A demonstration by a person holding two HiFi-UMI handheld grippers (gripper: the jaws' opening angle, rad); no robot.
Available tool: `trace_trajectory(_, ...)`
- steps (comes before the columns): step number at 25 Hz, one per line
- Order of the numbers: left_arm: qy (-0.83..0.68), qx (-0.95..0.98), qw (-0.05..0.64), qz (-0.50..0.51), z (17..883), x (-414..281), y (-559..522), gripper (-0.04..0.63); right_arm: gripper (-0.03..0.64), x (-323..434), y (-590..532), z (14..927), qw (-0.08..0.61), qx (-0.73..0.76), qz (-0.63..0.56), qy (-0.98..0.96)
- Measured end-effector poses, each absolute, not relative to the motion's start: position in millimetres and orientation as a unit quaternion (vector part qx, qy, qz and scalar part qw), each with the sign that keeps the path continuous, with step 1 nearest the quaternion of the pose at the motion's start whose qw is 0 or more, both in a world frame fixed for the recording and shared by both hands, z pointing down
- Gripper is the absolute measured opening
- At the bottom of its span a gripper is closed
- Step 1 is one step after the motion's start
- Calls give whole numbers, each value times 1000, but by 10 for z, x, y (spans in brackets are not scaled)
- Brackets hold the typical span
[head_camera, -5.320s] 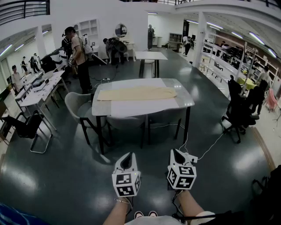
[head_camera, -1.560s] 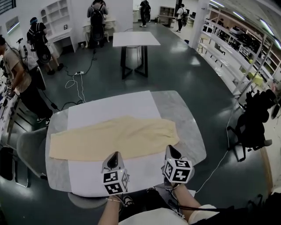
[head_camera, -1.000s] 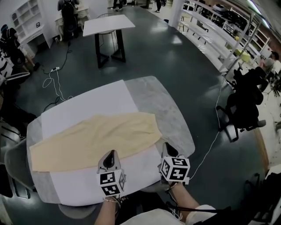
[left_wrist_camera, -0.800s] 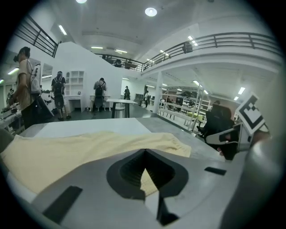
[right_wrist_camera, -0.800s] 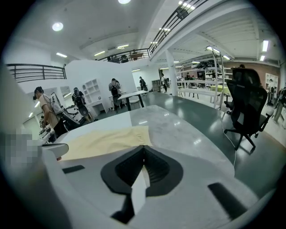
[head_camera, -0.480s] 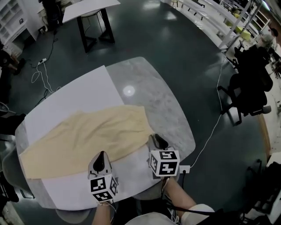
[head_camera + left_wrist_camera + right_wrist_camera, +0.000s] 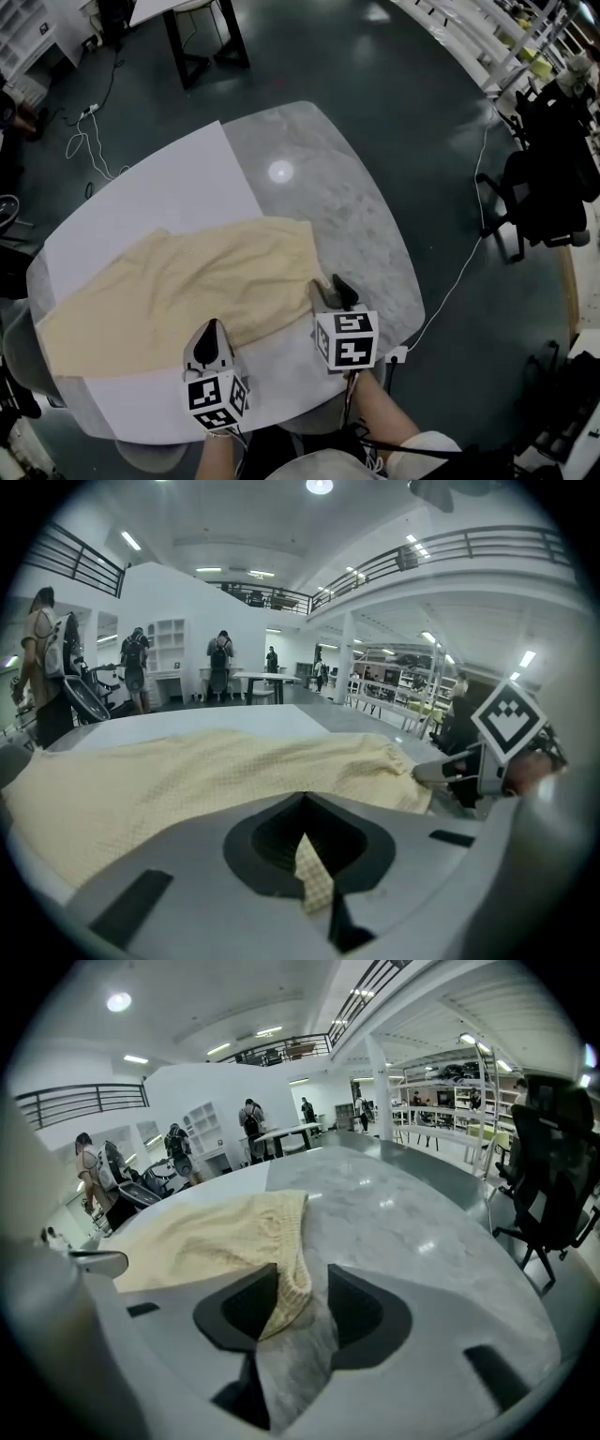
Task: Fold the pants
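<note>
Pale-yellow knit pants (image 7: 187, 281) lie flat on a grey marble counter (image 7: 352, 202); right tongs (image 7: 337, 284), just spreading, straddle the lower-right corner; left tongs (image 7: 211, 327) pressed together at the lower edge

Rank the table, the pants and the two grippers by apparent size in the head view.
1. table
2. pants
3. left gripper and right gripper: they look alike, and nearness to the camera enlarges both.
</note>
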State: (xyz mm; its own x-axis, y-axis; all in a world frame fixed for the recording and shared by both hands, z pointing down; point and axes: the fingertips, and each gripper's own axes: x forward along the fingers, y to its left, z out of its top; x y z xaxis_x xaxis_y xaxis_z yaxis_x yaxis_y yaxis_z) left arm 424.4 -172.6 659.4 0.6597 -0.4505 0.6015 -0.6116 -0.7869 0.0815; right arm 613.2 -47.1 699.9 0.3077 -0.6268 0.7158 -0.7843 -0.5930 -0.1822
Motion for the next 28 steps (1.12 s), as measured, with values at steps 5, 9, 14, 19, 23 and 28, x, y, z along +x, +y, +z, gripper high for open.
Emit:
trace_trajectory(5,-303,896,141,291,6633,4237,-1742,2,161,6087,-581,7027,125,787,388,-463)
trace_trajectory(9,-304,895,140,294,6650,4240,-1727,2,150,6032,-653,7054,148,777,391,-470)
trace_trajectory(14,-304,894,141,297,6680,4240,-1680,2,135,6011,-667,7085,163,773,400,-464)
trace_trajectory(19,-299,896,142,297,6690,4278,-1617,2,112,6038,-644,7086,158,771,406,-464)
trace_trajectory(23,-299,896,144,295,6666,4273,-1599,2,86,6051,-612,7097,141,769,418,-463)
trace_trajectory(28,-308,895,143,291,6596,4179,-1624,2,37,6042,-583,7013,101,777,424,-454)
